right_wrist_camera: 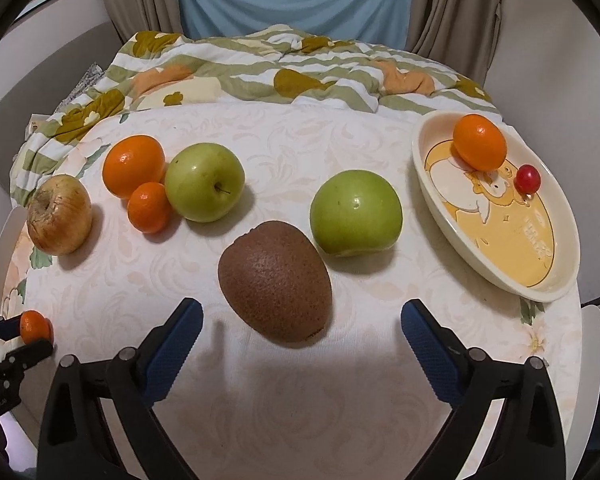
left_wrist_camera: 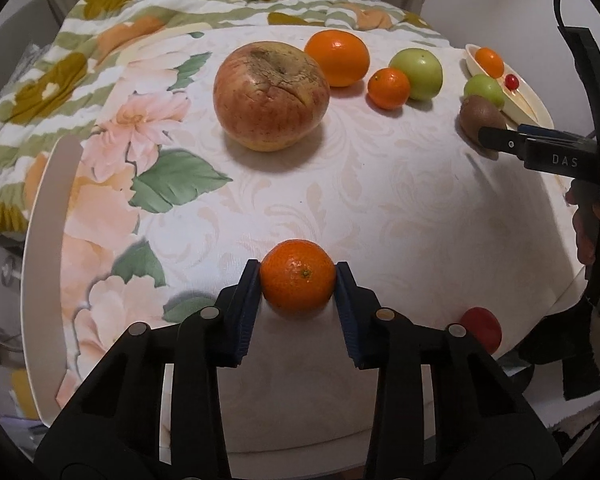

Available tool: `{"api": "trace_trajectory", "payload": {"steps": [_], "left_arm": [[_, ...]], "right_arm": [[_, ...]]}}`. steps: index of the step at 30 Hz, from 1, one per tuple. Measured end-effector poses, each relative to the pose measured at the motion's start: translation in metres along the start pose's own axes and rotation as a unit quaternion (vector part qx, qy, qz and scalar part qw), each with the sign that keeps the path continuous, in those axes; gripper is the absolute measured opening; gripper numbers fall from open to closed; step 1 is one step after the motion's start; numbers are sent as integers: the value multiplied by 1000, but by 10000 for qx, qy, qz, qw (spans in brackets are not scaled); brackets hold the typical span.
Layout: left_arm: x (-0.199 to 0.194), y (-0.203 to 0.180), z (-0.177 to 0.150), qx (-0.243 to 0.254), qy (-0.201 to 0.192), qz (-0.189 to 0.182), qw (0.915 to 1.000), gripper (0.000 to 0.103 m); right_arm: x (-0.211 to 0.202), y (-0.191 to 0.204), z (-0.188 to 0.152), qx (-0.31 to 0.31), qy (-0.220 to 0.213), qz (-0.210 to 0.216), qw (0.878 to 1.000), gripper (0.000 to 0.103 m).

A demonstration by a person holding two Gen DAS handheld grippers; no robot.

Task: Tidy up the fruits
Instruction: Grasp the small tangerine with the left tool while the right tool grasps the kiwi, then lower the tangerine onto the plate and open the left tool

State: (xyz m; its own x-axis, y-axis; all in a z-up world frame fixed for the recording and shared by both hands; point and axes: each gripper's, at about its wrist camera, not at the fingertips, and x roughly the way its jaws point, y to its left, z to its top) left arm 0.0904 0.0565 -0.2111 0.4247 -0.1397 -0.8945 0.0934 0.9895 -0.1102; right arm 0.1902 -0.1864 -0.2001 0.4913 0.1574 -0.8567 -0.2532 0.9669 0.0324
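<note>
A small mandarin (left_wrist_camera: pixel 297 276) sits near the front edge of the table (left_wrist_camera: pixel 380 200), clamped between the blue pads of the left tool (left_wrist_camera: pixel 297 280), which press on both its sides. In the right wrist view the same mandarin shows only as a sliver at the far left edge, half hidden by that tool's black frame.

The right tool (right_wrist_camera: pixel 302 320) stands released, its blue pads wide apart on either side of a brown kiwi (right_wrist_camera: pixel 276 282) and touching nothing; the kiwi's near end lies between them. From the left wrist view this tool's finger covers part of the kiwi.

Just beyond the kiwi rests a green apple (right_wrist_camera: pixel 356 212), and well to the right an oval dish (right_wrist_camera: pixel 500 272) holds an orange fruit (right_wrist_camera: pixel 479 142) and a small red fruit (right_wrist_camera: pixel 527 179), too small to identify. Further left sit a second green apple (right_wrist_camera: pixel 204 182), a large orange (right_wrist_camera: pixel 134 164), a smaller mandarin (right_wrist_camera: pixel 149 207) touching both, and a wrinkled reddish apple (right_wrist_camera: pixel 59 214).

A red fruit (left_wrist_camera: pixel 482 328) at the table's front edge is partly cut off by the left tool's arm. A floral quilt (right_wrist_camera: pixel 260 68) lies behind the table.
</note>
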Motion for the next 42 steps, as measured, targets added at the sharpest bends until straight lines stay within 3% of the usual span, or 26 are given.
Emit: {"api": "trace_trajectory", "payload": {"steps": [4, 6, 14, 18, 31, 42], "left_arm": [[0, 2, 1, -8, 1, -12, 10000, 43], [0, 3, 1, -18, 3, -29, 10000, 43], [2, 6, 7, -9, -6, 17, 10000, 43], [2, 7, 9, 3, -5, 15, 10000, 43], [-16, 15, 28, 42, -203, 122, 9997, 43], [-56, 2, 58, 121, -611, 285, 9977, 43]], "right_arm": [[8, 3, 4, -42, 180, -23, 9998, 88], [13, 3, 6, -12, 276, 68, 9996, 79], [21, 9, 11, -59, 275, 111, 9995, 72], [25, 10, 14, -70, 294, 65, 9995, 55], [3, 11, 17, 43, 39, 119, 9999, 54], [-48, -8, 19, 246, -242, 118, 9993, 54]]}}
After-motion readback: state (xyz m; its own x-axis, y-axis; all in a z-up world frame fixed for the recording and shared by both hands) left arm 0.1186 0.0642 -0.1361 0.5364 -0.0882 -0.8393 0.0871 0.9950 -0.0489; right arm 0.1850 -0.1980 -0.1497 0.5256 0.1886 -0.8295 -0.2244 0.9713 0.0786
